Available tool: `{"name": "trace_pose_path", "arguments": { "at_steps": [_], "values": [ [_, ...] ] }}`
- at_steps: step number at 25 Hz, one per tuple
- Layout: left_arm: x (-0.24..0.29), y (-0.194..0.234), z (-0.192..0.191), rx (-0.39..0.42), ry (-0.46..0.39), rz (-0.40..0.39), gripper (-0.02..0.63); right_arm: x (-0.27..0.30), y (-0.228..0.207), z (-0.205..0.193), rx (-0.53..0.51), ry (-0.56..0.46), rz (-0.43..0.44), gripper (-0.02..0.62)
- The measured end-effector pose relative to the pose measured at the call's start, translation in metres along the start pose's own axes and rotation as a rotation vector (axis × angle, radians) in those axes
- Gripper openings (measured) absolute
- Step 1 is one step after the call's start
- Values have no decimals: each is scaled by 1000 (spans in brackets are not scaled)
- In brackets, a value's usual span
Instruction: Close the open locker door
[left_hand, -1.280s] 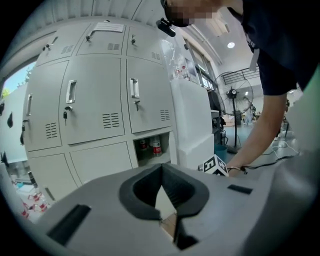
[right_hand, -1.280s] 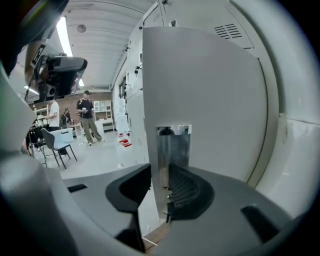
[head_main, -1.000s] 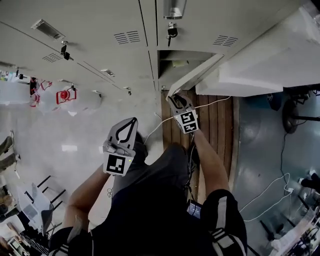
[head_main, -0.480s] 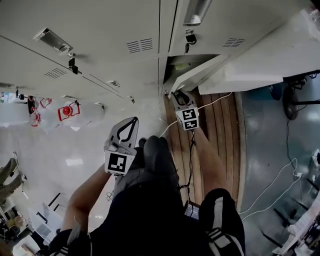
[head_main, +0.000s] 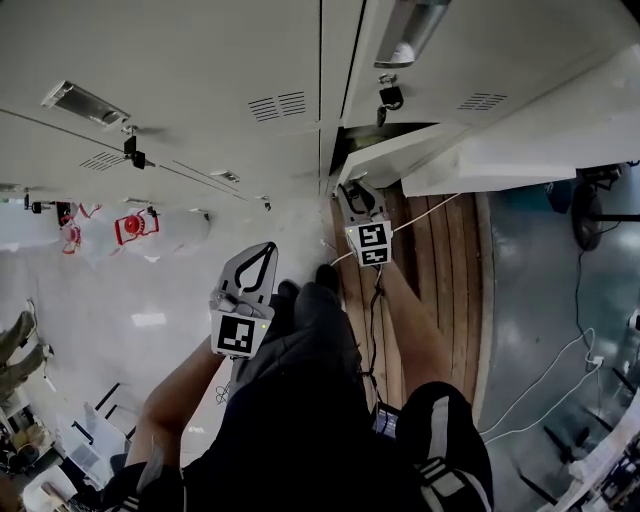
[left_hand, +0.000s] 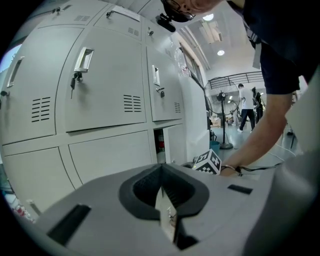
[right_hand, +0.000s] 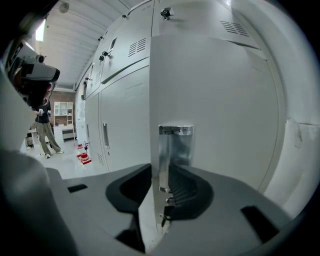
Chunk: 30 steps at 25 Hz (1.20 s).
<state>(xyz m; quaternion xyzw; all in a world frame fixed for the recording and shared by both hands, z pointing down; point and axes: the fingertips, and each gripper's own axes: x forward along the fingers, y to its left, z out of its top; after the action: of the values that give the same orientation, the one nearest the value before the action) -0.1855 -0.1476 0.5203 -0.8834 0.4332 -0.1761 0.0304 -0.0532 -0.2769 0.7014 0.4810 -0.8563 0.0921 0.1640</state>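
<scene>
The open locker door (head_main: 400, 155) is a grey panel on the bottom row, swung partly out from its dark opening (head_main: 362, 133). My right gripper (head_main: 352, 190) is at the door's free edge. In the right gripper view the door (right_hand: 215, 100) fills the frame. Its edge, with the shiny metal handle (right_hand: 175, 145), runs between my right gripper (right_hand: 160, 172) jaws, which are shut on it. My left gripper (head_main: 264, 247) hangs above the floor to the left, shut and empty. In the left gripper view, the left gripper (left_hand: 161, 172) tips meet, and the locker gap (left_hand: 159, 147) shows beyond.
Closed grey lockers (head_main: 200, 90) with handles and padlocks fill the wall. A white block (head_main: 520, 140) stands to the right of the door over wooden floorboards (head_main: 440, 260). White cables (head_main: 540, 385) trail on the floor. Red-and-white items (head_main: 130, 225) lie at left.
The door has swung nearer to the locker face, so the dark opening is narrower. My right gripper has moved with it toward the lockers. The left gripper has hardly moved.
</scene>
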Motion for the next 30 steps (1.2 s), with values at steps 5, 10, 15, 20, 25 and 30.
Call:
{"name": "trace_pose_path", "arguments": {
  "at_steps": [5, 10, 15, 20, 25, 30],
  "values": [
    [9, 3, -1, 26, 3, 2, 5, 11, -2, 4, 3, -32, 35, 103],
    [17, 5, -6, 35, 10, 15, 5, 21, -5, 8, -20, -61, 62, 100],
    [22, 6, -9, 38, 0, 20, 5, 29, -6, 12, -16, -60, 72, 95],
    [25, 7, -12, 40, 4, 22, 5, 35, -8, 15, -9, -63, 77, 91],
    [27, 8, -15, 40, 7, 23, 5, 38, -11, 15, -7, -69, 82, 91],
    [29, 10, -16, 43, 4, 22, 5, 41, -13, 16, 1, -80, 82, 89]
  ]
}}
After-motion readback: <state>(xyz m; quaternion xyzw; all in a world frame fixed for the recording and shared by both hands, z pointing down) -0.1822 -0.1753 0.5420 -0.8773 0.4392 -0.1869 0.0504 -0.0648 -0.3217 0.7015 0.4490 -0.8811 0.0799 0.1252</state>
